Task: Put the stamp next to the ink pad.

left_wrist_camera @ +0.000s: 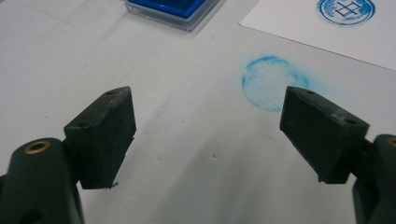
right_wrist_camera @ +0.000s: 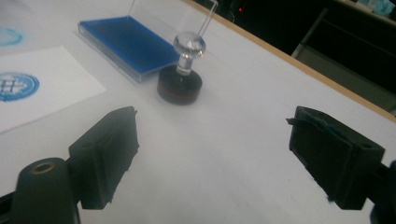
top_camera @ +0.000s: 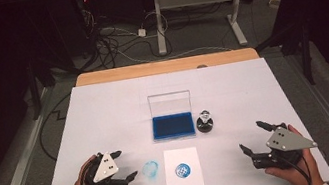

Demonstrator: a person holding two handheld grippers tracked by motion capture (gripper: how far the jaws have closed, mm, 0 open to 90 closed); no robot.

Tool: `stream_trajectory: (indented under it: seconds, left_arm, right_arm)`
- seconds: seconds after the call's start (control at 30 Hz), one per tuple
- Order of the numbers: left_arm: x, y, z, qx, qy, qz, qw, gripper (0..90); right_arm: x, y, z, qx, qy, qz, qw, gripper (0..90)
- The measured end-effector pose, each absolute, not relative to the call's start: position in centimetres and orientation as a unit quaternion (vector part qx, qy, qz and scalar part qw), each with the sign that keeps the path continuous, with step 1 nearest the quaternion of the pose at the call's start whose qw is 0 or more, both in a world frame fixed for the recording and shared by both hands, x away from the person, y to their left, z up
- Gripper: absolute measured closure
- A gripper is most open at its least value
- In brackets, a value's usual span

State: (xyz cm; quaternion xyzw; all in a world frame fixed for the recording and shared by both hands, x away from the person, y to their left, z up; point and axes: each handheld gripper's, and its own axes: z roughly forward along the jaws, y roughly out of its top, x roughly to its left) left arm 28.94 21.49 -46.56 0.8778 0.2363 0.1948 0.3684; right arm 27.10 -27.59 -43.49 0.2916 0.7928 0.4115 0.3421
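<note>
- My left claw rests low at the near left of the desk, its jaws apart and nothing between them; in the left gripper view the pads frame bare white surface.
- A smeared blue ink ring lies on the desk just ahead of the left claw, beside the paper sheet.
- The paper sheet carries a round blue stamp print and sits at the near middle of the desk.
- My right claw is at the near right, jaws spread wide and empty.
- The stamp, black base with a clear knob, stands upright on the desk, well ahead of the right claw and free of it.
- The stamp stands just to the right of the open blue ink pad, whose clear lid is raised behind it.
</note>
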Motion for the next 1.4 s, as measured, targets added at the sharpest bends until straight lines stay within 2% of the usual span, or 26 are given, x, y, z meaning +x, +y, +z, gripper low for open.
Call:
stream_trajectory:
  seconds: [0.43,1.4]
  left_arm:
    - [28.3,22.0,-46.3,0.873,0.245,0.207,0.369,17.3]
    - [28.2,21.9,-46.1,0.873,0.239,0.213,0.369,17.3]
  right_arm:
    - [26.9,-27.8,-45.2,0.305,0.802,0.402,0.32,15.9]
    - [26.1,-27.2,-44.6,0.288,0.8,0.411,0.329,15.9]
